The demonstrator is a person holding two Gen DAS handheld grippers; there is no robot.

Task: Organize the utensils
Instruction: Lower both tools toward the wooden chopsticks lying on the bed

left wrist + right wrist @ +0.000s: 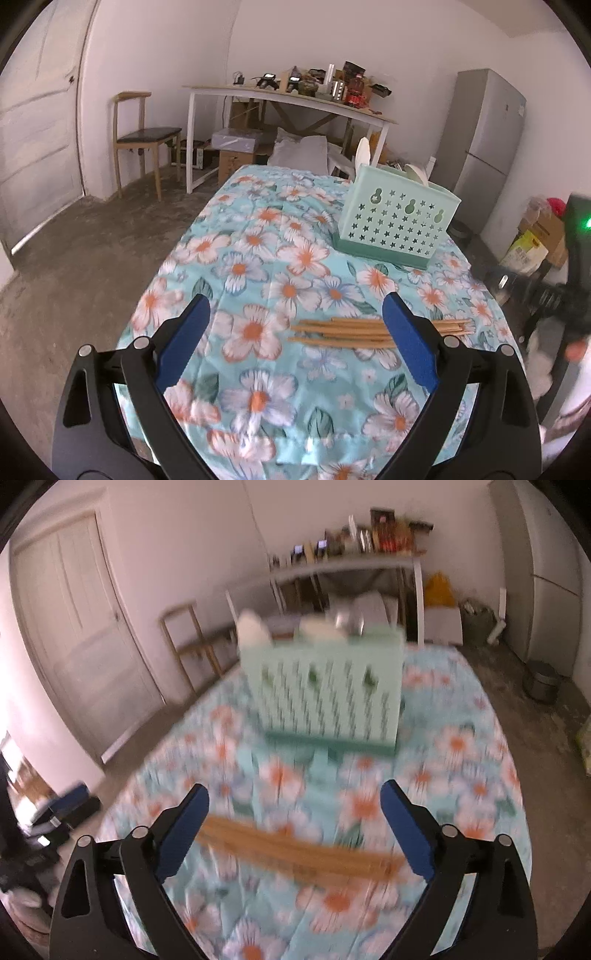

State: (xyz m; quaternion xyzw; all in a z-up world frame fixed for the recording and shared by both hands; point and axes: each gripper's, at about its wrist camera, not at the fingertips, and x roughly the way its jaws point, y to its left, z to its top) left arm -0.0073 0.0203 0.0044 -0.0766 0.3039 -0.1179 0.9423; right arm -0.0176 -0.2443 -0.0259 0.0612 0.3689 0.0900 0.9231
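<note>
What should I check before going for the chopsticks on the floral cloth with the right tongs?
1. Right tongs open wide enough for the bundle: ok, jaws spread and empty.
2. Chopsticks loose on the tablecloth, nothing lying on them: ok.
3. Bundle centred between the right tongs: cannot tell; the right wrist view is motion-blurred, so let it settle.
4. Left tongs out of the way: not ok; they are open with one blue finger in front of the bundle.
5. Green utensil holder upright on the cloth, apart from the chopsticks: ok.
6. Free slot in the holder: cannot tell; white utensils stick out, the inside is hidden.
</note>
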